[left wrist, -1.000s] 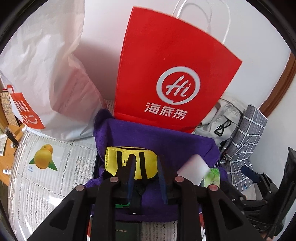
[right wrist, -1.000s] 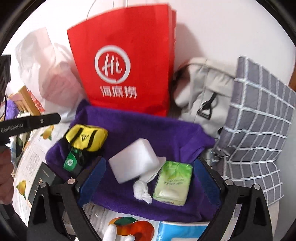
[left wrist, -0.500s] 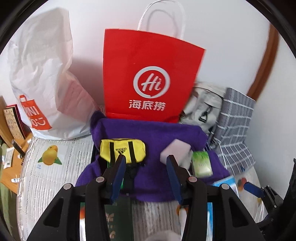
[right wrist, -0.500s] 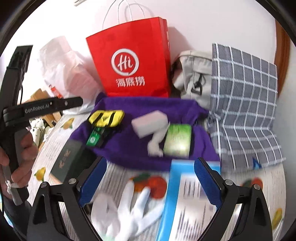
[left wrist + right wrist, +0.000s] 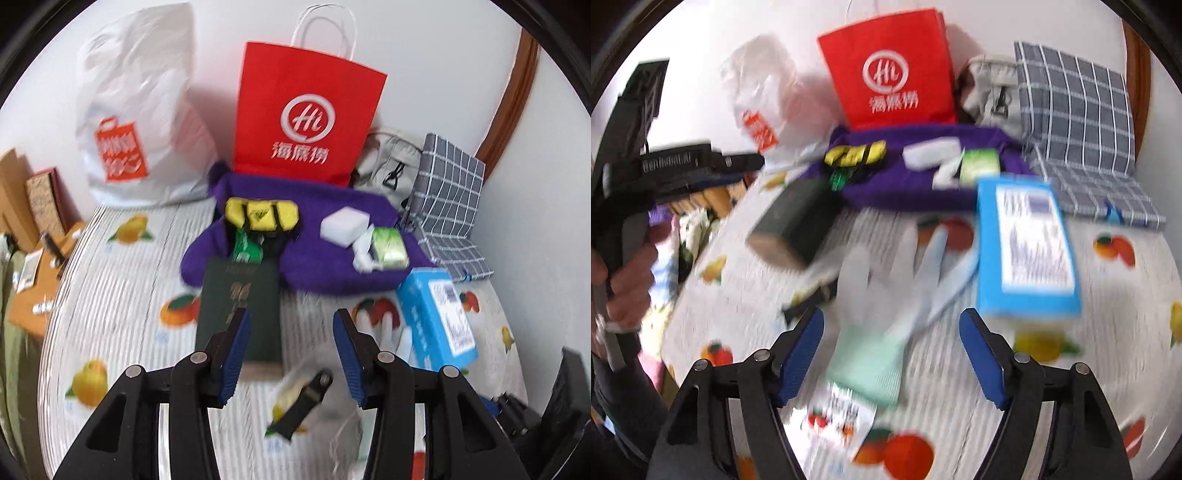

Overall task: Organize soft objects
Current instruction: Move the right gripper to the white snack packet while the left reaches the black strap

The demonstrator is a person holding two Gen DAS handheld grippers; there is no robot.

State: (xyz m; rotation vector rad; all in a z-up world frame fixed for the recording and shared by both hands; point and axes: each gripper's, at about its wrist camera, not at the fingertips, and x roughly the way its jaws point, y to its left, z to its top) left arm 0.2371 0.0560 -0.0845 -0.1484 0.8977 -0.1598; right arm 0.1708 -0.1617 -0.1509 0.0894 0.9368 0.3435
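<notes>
1. A red paper bag (image 5: 308,122) and a white plastic bag (image 5: 142,110) are standing at the surface's (image 5: 122,295) far edge against the wall; their insides are not showing.
2. A purple cloth (image 5: 314,254) is lying before the red bag, carrying a yellow pouch (image 5: 260,216), a white sponge (image 5: 343,225) and a green tissue pack (image 5: 389,245).
3. The left gripper (image 5: 291,354) is hanging with jaws parted, gripping nothing, above a dark green box (image 5: 240,306).
4. The right gripper (image 5: 892,356), jaws having just been closing, is standing wide, straddling a white glove (image 5: 882,295) without pinching it.
5. A blue box (image 5: 1027,243) is lying beside the glove.
6. Only the right view is showing the person's hand (image 5: 624,273) gripping the other tool.
</notes>
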